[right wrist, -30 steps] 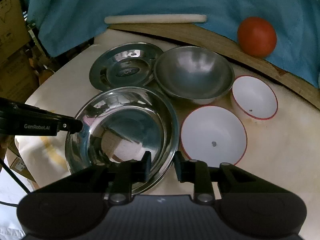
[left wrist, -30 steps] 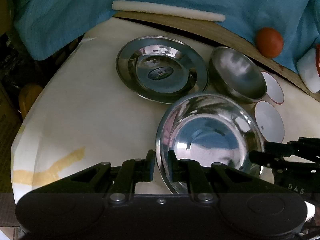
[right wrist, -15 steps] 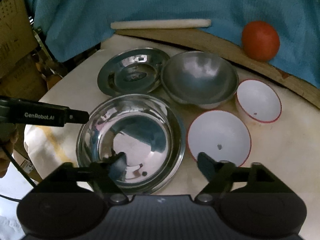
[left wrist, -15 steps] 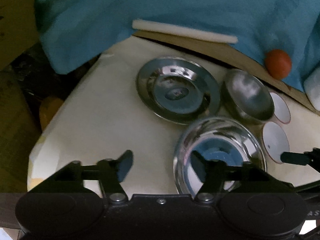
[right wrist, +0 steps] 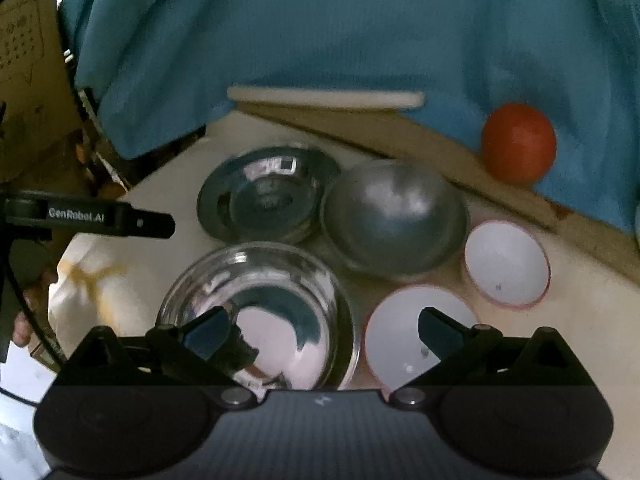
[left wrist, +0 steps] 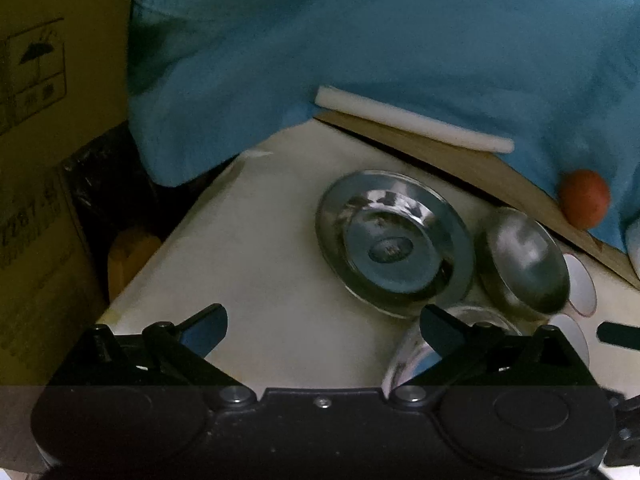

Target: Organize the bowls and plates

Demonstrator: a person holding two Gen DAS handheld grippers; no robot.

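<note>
Boxes (left wrist: 36, 216) of brown card stand far on the left, by the table (left wrist: 248, 264). The table has a pale cover, with a yellow mark (right wrist: 94, 276) on its left part. A big blue cloth (right wrist: 320, 40) hangs behind everything.

The left gripper (left wrist: 323, 326) has its two fingers wide apart, and it holds nothing. It hangs over a bare bit of the table. The right wrist view shows it as a black bar at the left edge.

Next comes the flat steel plate (right wrist: 266, 198) near the back. In front of it sits the shiny steel bowl (right wrist: 256, 312). The right gripper (right wrist: 323, 328) is above this bowl and also has its fingers wide apart, gripping nothing. Its left finger (right wrist: 206, 334) is over the shiny bowl. Its right finger (right wrist: 440, 334) is over the near white bowl (right wrist: 400, 340).

Just right of the plate is the dull steel bowl (right wrist: 394, 220), touching the plate's rim. Right of that sits the far white bowl (right wrist: 506, 266) with a red rim.

A white stick (right wrist: 326, 98) lies at the back of the table. A red ball (right wrist: 518, 142) rests on the blue cloth, far to the right.
</note>
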